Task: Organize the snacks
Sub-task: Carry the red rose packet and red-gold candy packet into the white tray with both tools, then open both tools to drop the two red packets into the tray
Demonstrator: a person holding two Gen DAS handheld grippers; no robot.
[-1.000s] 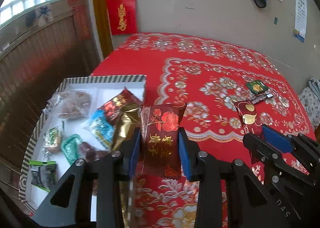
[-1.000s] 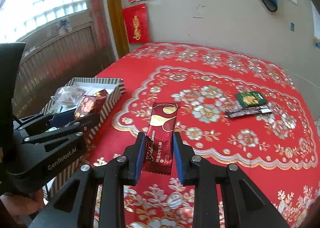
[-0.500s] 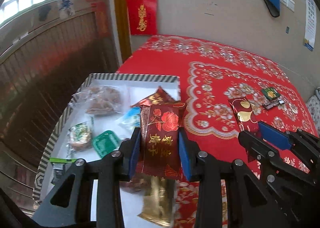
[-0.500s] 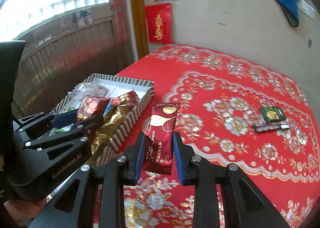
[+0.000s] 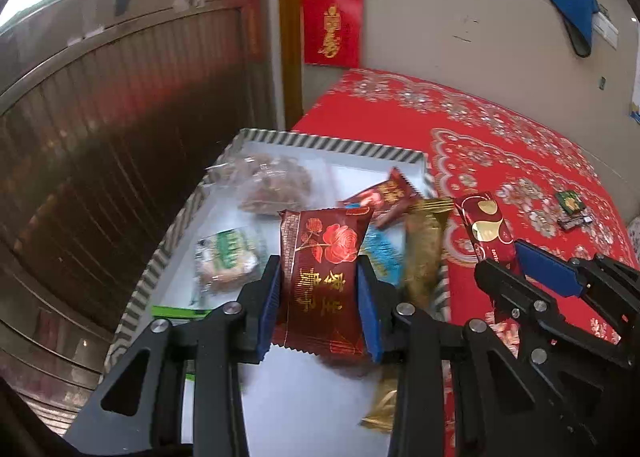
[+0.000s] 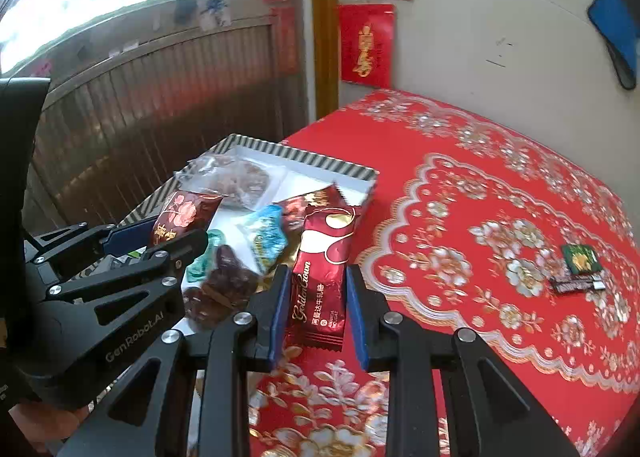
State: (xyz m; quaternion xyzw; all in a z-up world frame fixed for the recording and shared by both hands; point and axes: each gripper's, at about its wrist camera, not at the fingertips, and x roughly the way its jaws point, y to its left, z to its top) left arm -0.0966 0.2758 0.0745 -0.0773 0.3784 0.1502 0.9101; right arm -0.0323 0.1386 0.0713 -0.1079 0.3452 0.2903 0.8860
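My left gripper (image 5: 320, 297) is shut on a dark red rose-print snack pack (image 5: 324, 269) and holds it above the striped-rim white box (image 5: 332, 145). My right gripper (image 6: 316, 305) is shut on a red Golden Crown nougat bar (image 6: 324, 269), held near the box's right edge (image 6: 320, 161). The box holds several snacks: a clear bag of brown pieces (image 5: 276, 181), a green-white pack (image 5: 224, 257), a gold pack (image 5: 424, 245) and a red pack (image 5: 384, 197). The left gripper shows in the right wrist view (image 6: 160, 237), the right one in the left wrist view (image 5: 516, 265).
A green packet (image 6: 582, 259) and a dark bar (image 6: 574, 284) lie on the red floral tablecloth (image 6: 480, 185) at the right. A wood-panelled wall and window stand to the left, a grey wall with red hangings behind.
Both grippers moved left with their snacks. The left one now hangs over the box's inside, and the right one has come up to the box's right edge.
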